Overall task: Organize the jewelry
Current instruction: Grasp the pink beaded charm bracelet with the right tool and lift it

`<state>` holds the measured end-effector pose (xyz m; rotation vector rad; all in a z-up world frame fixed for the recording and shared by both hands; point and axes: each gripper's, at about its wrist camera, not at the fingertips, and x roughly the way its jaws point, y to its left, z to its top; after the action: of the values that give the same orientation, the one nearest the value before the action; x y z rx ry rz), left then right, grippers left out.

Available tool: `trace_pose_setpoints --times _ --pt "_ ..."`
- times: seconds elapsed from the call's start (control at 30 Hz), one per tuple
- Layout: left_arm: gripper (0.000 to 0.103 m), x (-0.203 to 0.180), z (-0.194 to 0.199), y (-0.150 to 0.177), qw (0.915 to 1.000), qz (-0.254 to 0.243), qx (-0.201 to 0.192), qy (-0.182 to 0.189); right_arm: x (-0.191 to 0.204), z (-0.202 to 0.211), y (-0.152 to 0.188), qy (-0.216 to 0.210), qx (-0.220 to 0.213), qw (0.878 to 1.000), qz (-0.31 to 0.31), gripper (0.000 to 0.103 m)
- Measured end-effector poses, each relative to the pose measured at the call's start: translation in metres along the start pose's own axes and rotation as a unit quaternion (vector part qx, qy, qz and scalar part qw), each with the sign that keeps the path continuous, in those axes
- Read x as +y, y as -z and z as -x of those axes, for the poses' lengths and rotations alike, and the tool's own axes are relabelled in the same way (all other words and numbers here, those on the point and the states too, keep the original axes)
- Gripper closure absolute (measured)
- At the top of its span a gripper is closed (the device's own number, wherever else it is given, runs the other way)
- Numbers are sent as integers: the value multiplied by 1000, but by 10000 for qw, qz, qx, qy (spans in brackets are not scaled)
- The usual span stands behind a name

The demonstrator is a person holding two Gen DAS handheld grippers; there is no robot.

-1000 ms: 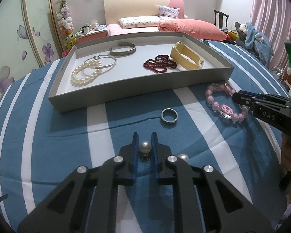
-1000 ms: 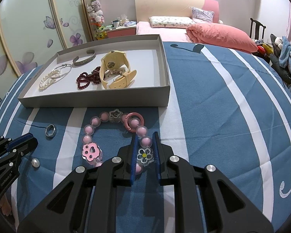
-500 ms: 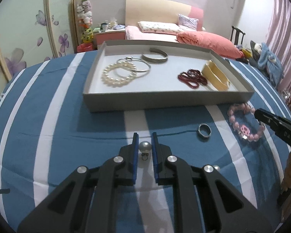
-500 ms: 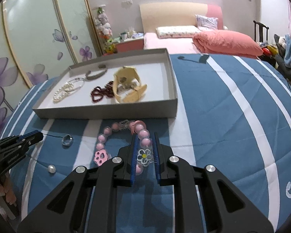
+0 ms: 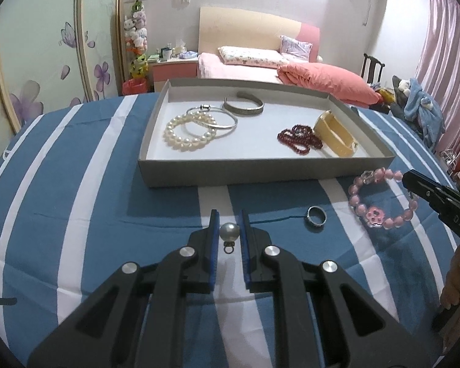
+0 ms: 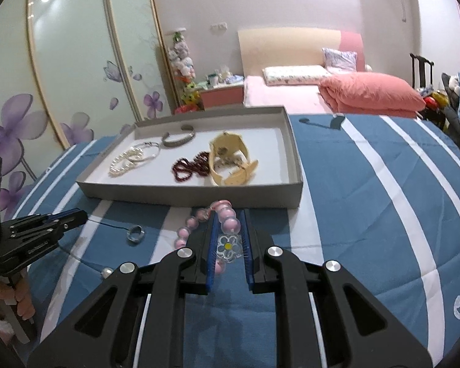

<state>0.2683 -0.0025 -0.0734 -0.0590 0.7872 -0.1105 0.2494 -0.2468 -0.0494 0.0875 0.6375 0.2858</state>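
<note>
My left gripper (image 5: 229, 217) is shut on a pearl earring (image 5: 229, 232) and holds it above the striped cloth, short of the grey tray (image 5: 260, 171). My right gripper (image 6: 228, 216) is shut on a pink bead bracelet (image 6: 227, 230) with a flower charm, lifted just in front of the tray (image 6: 199, 194). In the left wrist view the bracelet (image 5: 380, 199) hangs from the right gripper's fingers (image 5: 426, 188). A silver ring (image 5: 316, 214) lies on the cloth. A second pearl (image 6: 107, 273) lies near the left gripper (image 6: 73, 216).
The tray holds a pearl bracelet (image 5: 188, 132), a silver bangle (image 5: 214, 116), a metal cuff (image 5: 243, 104), a dark red bead string (image 5: 300, 138) and a cream watch (image 5: 335, 135). The blue and white striped cloth (image 5: 76, 184) covers the table. A bed stands behind.
Both grippers have risen and come nearer the tray with their loads. The left one has swung left, so the ring and bracelet now sit further right in its view.
</note>
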Motion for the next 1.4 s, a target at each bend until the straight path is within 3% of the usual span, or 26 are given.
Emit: trace_pose_setpoints --times 0.37,0.4,0.43,0.57,0.77,0.83,0.9,1.0,1.17,1.4 --pt "89 -3 25 -4 9982 -23 -594 39 19 24 -10 -258 -564 9978 252 87" --pt "89 -2 27 -5 9979 -26 -639 41 20 25 -11 -268 -592 9976 256 89" --pt "89 -2 29 -5 9977 -30 -675 43 21 27 -12 -310 -635 9971 272 101" --pt "89 -3 36 -7 9965 -48 -831 57 24 34 -17 -310 -770 9960 324 102" --pt "89 -3 38 -5 9967 -31 -805 62 19 16 -9 -85 -73 9992 387 99" --pt "89 -2 38 -4 9968 -23 -796 70 9 13 -6 -11 156 9996 241 88" --pt "89 -1 39 -4 9967 -31 -806 65 -1 14 -1 83 298 9993 196 57" --pt "89 0 37 -4 9967 -24 -810 59 -19 12 6 398 657 9968 233 56" --pt "89 4 37 -3 9967 12 -816 47 -36 4 20 397 1151 9922 260 56" --pt "89 4 37 -3 9969 -16 -788 47 -30 -16 23 446 1370 9884 489 62"
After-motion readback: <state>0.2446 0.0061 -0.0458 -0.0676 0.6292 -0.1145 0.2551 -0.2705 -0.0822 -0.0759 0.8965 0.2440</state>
